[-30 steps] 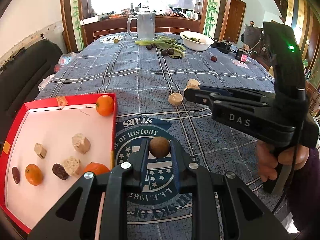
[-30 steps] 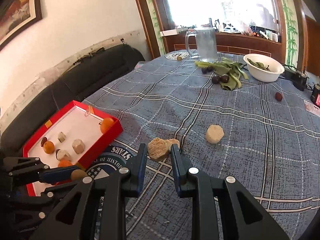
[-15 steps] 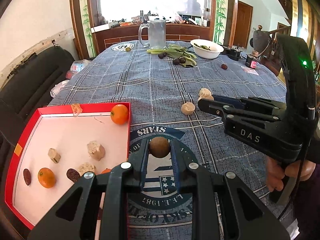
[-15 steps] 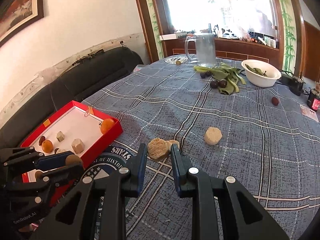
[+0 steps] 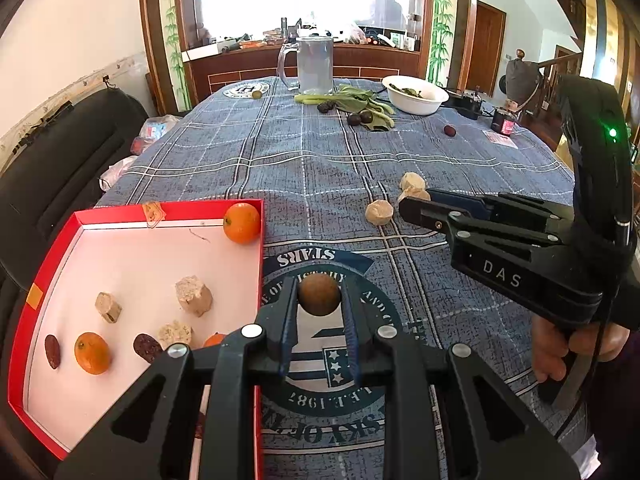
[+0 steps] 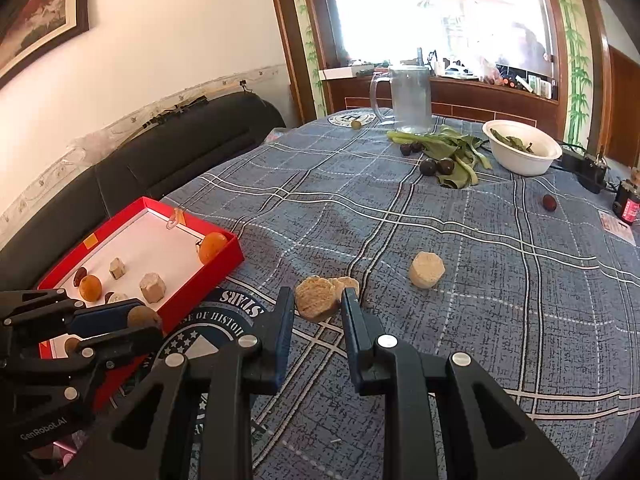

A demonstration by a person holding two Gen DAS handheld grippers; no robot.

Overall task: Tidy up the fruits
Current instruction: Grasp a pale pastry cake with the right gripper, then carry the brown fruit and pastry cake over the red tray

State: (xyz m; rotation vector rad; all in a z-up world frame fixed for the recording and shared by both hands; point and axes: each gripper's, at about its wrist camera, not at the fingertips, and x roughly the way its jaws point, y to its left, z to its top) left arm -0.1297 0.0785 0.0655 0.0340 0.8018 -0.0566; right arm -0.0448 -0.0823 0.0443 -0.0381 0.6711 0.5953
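- The table (image 6: 460,240) wears a blue plaid cloth with a round crest printed on its near part.
- A red tray (image 5: 52,256) sits at the table's near left edge, holding three oranges, several beige chunks and two dark red fruits.
- A clear mug (image 6: 408,96), a white bowl (image 6: 520,160) and leafy greens (image 6: 452,152) stand at the far end.
- The left gripper (image 5: 319,300) hovers beside the tray, over the crest, its jaws clenched on a round brown fruit (image 5: 319,294).
- The right gripper (image 6: 316,304) has its jaws clamped on a beige chunk (image 6: 318,298) in the middle of the table; a second chunk touches it, and a third (image 6: 426,269) lies near.
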